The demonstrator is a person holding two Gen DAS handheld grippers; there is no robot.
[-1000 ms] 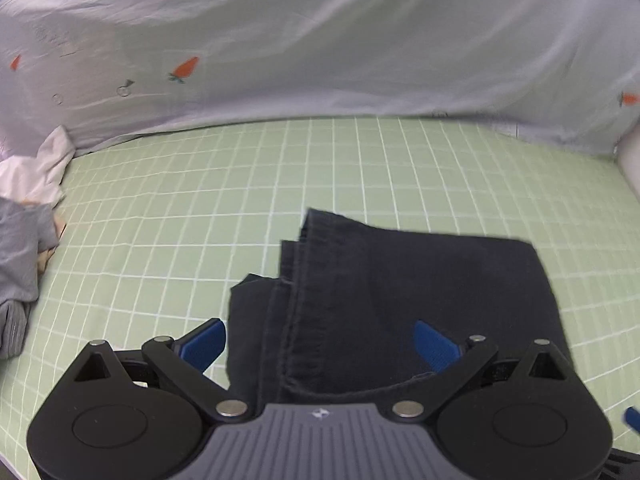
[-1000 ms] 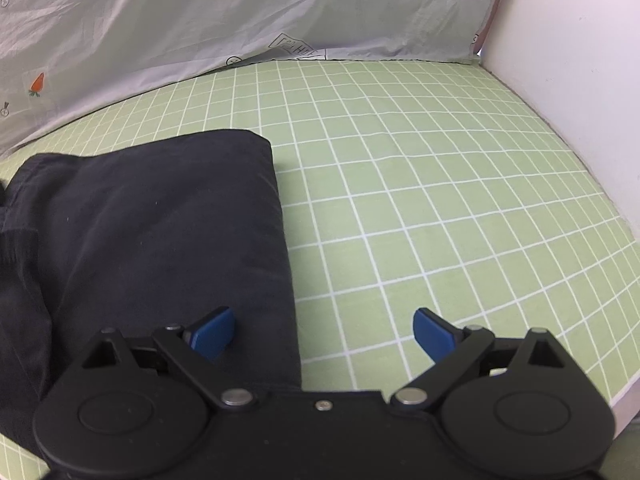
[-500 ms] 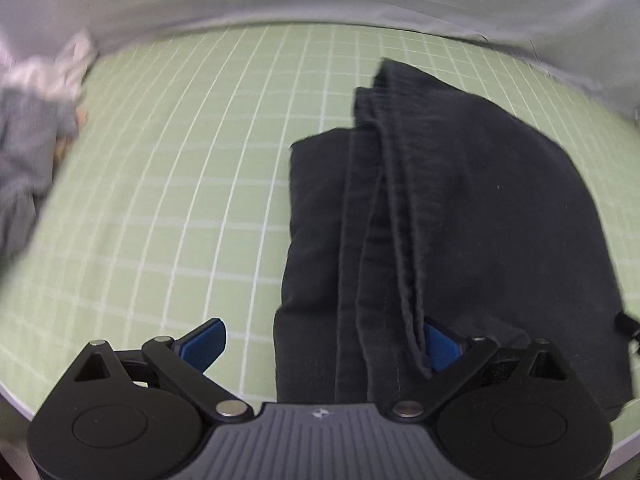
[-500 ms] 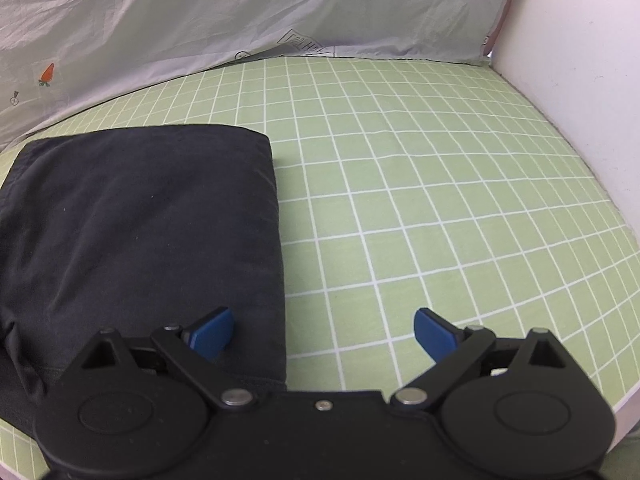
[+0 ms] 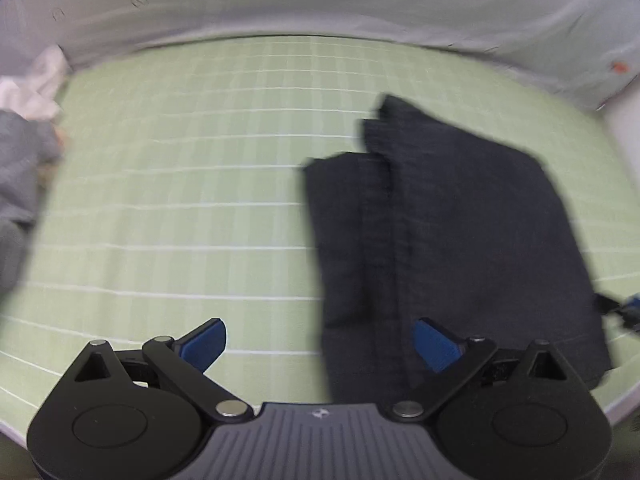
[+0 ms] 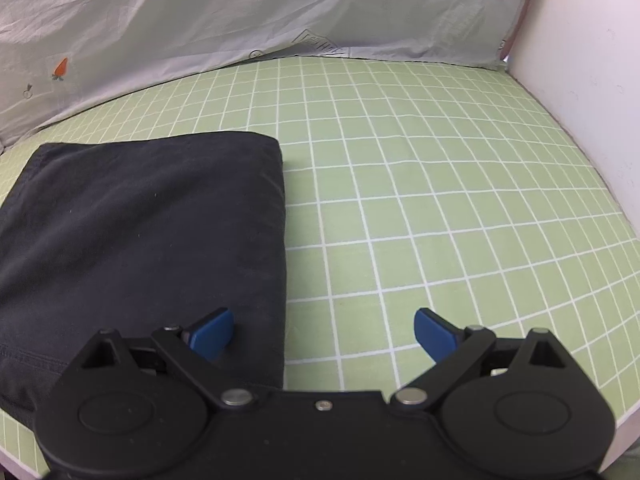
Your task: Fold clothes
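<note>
Garment (image 5: 460, 240): dark navy/black, folded into a rough rectangle, lying flat on green grid mat (image 5: 180, 200). In left wrist view it sits right of centre; layered edges w/ stitched seams run near-to-far along its left side, and a lower layer sticks out further left than the top one. Left view is motion-blurred, so fine detail is not readable.

Left gripper (image 5: 320, 342): jaws apart, nothing between them. Left blue pad (image 5: 204, 344) is over bare mat; right blue pad (image 5: 436, 344) is over the garment's near edge. Contact w/ fabric cannot be told.

Right gripper (image 6: 324, 334): jaws apart, nothing clamped. In right wrist view the garment (image 6: 140, 248) fills the left half of the frame, its right edge straight and running near-to-far. Left pad (image 6: 212, 334) is over the fabric near that edge; right pad (image 6: 434, 334) is over bare mat (image 6: 440, 200). Garment's right edge falls between the two pads.

Surroundings: grey sheet w/ carrot print (image 6: 200, 20) hangs along the far side of the mat. White wall (image 6: 592, 60) borders the right side. Pile of grey and white clothes (image 5: 24, 128) lies at far left of the mat, well apart from the folded garment.
</note>
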